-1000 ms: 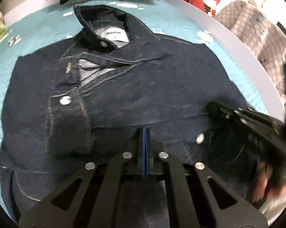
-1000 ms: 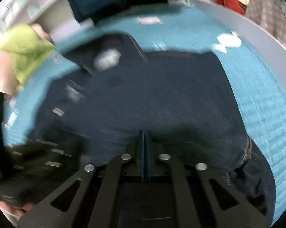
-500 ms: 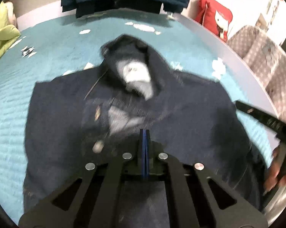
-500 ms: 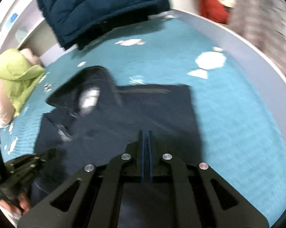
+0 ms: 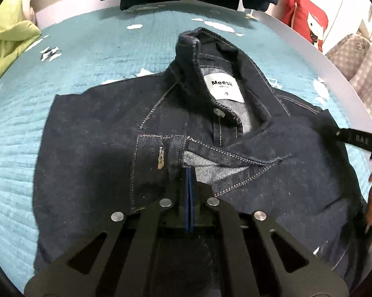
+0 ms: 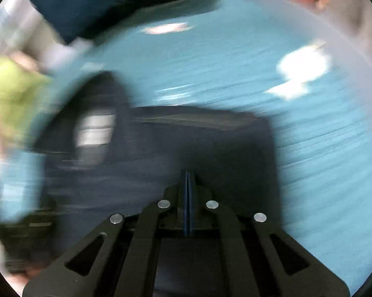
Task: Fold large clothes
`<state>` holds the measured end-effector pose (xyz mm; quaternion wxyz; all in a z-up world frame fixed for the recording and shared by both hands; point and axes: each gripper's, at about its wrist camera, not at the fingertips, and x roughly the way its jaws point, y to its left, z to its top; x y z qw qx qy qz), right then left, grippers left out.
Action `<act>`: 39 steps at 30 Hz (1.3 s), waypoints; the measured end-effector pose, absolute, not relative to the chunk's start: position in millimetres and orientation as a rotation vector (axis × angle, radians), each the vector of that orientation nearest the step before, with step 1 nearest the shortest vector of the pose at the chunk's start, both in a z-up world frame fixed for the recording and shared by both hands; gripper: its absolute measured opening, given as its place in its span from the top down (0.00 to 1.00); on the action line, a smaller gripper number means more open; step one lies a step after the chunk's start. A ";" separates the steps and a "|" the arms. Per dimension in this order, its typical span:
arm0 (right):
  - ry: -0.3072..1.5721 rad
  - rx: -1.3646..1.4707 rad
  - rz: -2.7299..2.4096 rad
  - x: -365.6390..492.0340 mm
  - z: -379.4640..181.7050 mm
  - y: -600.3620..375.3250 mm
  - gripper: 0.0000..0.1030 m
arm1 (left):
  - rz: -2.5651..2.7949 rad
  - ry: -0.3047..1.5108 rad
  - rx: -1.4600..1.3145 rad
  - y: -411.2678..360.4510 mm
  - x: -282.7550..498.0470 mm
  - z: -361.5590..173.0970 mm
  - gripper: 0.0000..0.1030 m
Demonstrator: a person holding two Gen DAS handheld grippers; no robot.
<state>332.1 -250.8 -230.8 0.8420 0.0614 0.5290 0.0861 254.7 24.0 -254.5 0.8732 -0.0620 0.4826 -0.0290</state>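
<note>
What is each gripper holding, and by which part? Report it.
Cannot be told. The left gripper and right gripper are both shut over the near part of the jacket; no pinched denim shows between their pads.

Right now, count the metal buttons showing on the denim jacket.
1. The only metal button visible on the denim jacket sits at the neck, just below the white Meesli label. Others may be hidden under the folded fabric or behind the left claw.
</note>
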 end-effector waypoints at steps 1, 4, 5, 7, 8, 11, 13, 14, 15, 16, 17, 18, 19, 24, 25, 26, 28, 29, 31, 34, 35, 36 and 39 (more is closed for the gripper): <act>1.123 0.162 0.146 335.8 -231.8 -264.1 1.00 | -0.056 1.009 -0.130 24.2 254.2 -253.9 0.98; 1.131 0.189 0.147 338.6 -247.8 -281.1 1.00 | -0.058 1.021 -0.094 18.6 261.8 -266.6 0.98; 1.114 0.179 0.156 336.5 -248.3 -281.1 1.00 | -0.057 1.010 -0.081 15.9 260.4 -267.4 0.98; 1.117 0.170 0.132 333.3 -243.1 -280.2 1.00 | -0.046 1.007 -0.026 9.8 258.1 -263.5 0.98; 1.122 0.166 0.111 332.3 -237.7 -277.9 1.00 | -0.046 1.011 -0.013 8.5 256.5 -261.9 0.98; 1.076 0.147 0.106 328.0 -218.7 -267.9 0.93 | -0.054 1.009 -0.013 11.4 250.4 -251.8 0.98; 1.043 0.126 0.096 326.0 -201.4 -255.4 0.59 | -0.060 1.007 -0.045 18.7 246.2 -242.2 0.98; 0.999 0.118 0.100 325.9 -190.7 -246.7 0.31 | -0.048 1.004 -0.055 21.9 244.6 -238.1 0.97; 0.962 0.113 0.123 328.5 -181.9 -237.7 0.27 | -0.040 0.995 -0.071 26.8 242.4 -233.3 0.94; 0.946 0.115 0.169 338.7 -176.2 -224.8 0.27 | -0.041 0.981 -0.098 34.9 240.9 -227.3 0.94; 0.943 0.116 0.214 344.3 -170.3 -214.0 0.27 | -0.037 0.973 -0.113 41.0 240.7 -223.0 0.94; 0.942 0.111 0.238 350.3 -165.9 -203.8 0.27 | -0.028 0.966 -0.121 46.7 241.0 -220.3 0.94; 0.943 0.100 0.260 356.8 -163.0 -192.4 0.27 | -0.009 0.962 -0.133 55.4 242.4 -218.3 0.94; 1.025 0.096 0.313 399.1 -176.1 -145.2 0.27 | 0.016 0.977 -0.266 94.3 257.7 -213.5 0.94; 1.049 0.110 0.294 406.1 -182.6 -143.5 0.27 | 0.014 0.980 -0.288 100.2 264.0 -212.3 0.94; 1.078 0.141 0.276 411.7 -191.2 -143.5 0.27 | 0.008 0.983 -0.301 104.3 270.3 -210.9 0.94; 1.144 0.296 0.266 419.1 -213.7 -155.8 0.27 | -0.001 0.984 -0.327 110.4 283.7 -207.7 0.94; 1.179 0.395 0.253 420.2 -227.8 -163.8 0.27 | -0.009 0.981 -0.337 112.3 291.4 -205.1 0.94; 1.210 0.524 0.266 420.1 -244.8 -172.1 0.27 | -0.030 0.971 -0.353 112.5 302.2 -199.8 0.94; 1.182 0.512 0.274 414.2 -248.8 -168.6 0.43 | -0.061 0.963 -0.378 110.7 316.4 -196.5 0.94; 1.203 0.524 0.305 413.7 -250.1 -166.0 0.81 | -0.072 0.967 -0.387 108.9 324.1 -197.1 0.94; 1.227 0.561 0.322 412.5 -251.4 -165.6 0.90 | -0.087 0.978 -0.391 106.6 329.9 -199.1 0.94; 1.203 0.634 0.397 406.5 -238.9 -166.3 0.94 | -0.123 1.030 -0.391 92.8 349.6 -209.5 0.94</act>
